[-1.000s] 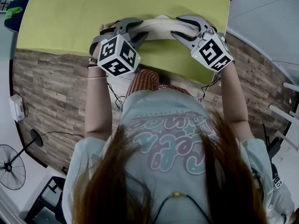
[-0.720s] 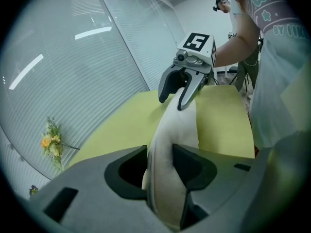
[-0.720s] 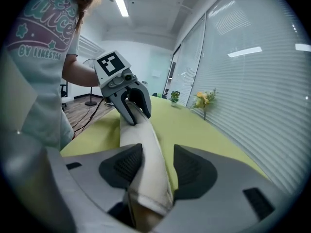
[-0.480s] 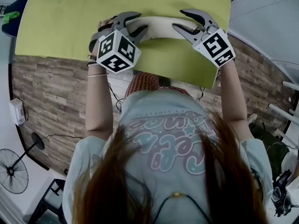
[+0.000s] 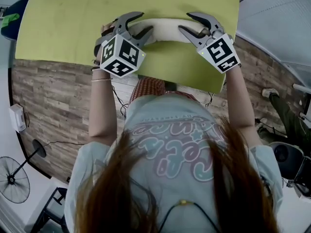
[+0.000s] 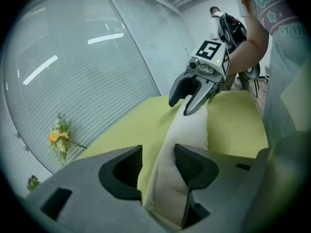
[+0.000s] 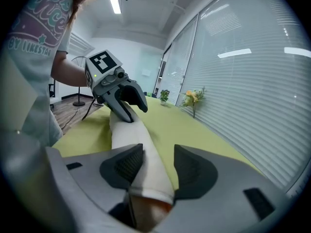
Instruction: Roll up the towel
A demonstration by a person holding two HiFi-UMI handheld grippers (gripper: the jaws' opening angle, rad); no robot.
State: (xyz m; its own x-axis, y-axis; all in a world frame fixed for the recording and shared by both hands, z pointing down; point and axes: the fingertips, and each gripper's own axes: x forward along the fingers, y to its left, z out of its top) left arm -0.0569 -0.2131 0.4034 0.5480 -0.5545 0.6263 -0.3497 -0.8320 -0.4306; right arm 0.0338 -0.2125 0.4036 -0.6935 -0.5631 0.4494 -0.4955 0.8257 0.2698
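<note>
Since the head view looks steeply down past the person's hair and shirt [image 5: 170, 149], the near edge of the yellow-green desk [image 5: 73, 28] is partly hidden and its far side is cut off at the top of the frame. Rolled towel [image 5: 165, 28], cream-coloured, lies crosswise on the desk as one long roll, bowed slightly away from the person. Left gripper [image 5: 145, 22] sits at the roll's left end, right gripper [image 5: 185, 22] at its right end; both ends are covered by the jaws from above, so the ends' edges cannot be read there. Left gripper view: jaws stand apart with the roll running between them; the towel lies against one pad, and a strip of green desk shows between it and the other pad, so no clamp. These jaws have just been opening. Right gripper view: jaws also apart around the towel's end, cloth against one pad and a sliver of desk showing beside the other; these jaws have just been closing, but do not pinch the towel. Below the pads the towel's end drops into shadow and is hard to make out. A small bunch of flowers [image 6: 58, 137] stands at the desk's far edge by the window blinds [image 6: 97, 57]. A fan [image 5: 12, 178] stands on the wood-pattern floor [image 5: 48, 96], partly cut off at the frame edge.
</note>
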